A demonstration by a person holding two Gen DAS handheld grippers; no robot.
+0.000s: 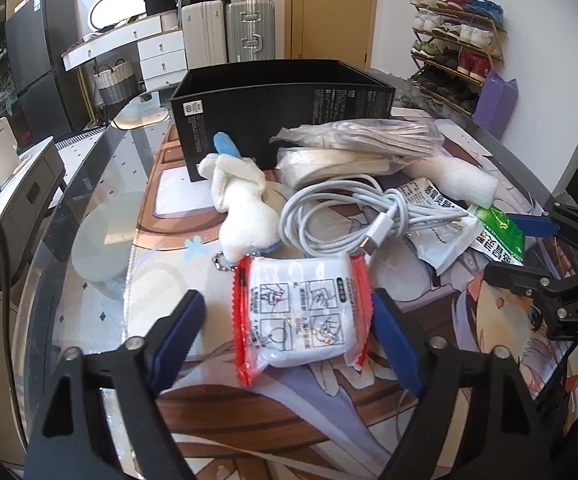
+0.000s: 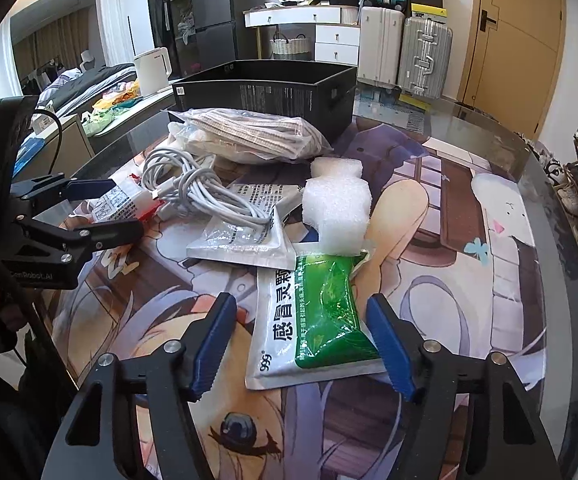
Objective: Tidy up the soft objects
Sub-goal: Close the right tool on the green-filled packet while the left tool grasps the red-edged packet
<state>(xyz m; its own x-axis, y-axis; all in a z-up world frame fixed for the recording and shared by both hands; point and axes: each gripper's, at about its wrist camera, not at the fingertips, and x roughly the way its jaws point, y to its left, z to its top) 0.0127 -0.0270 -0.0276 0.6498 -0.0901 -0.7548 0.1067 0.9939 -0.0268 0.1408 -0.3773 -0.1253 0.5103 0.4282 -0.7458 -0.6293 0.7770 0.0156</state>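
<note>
Packet [image 1: 301,312] long axis crosses left tool [image 1: 289,320].

Black box [image 1: 273,120] interior perhaps hidden

box [image 1: 249,120]: black | cable [image 1: 329,220]: white | sachet [image 2: 321,312]: green/white | pouch [image 1: 301,312]: white, red edges | foam [image 2: 335,208]: white

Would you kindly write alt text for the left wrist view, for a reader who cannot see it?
The left tongs, open, straddle a white packet with red ends lying on an illustrated mat. Beyond it lie a coiled white cable, a white plush keychain, bagged items and an open black box; the right tongs reach in from the right edge.
</note>
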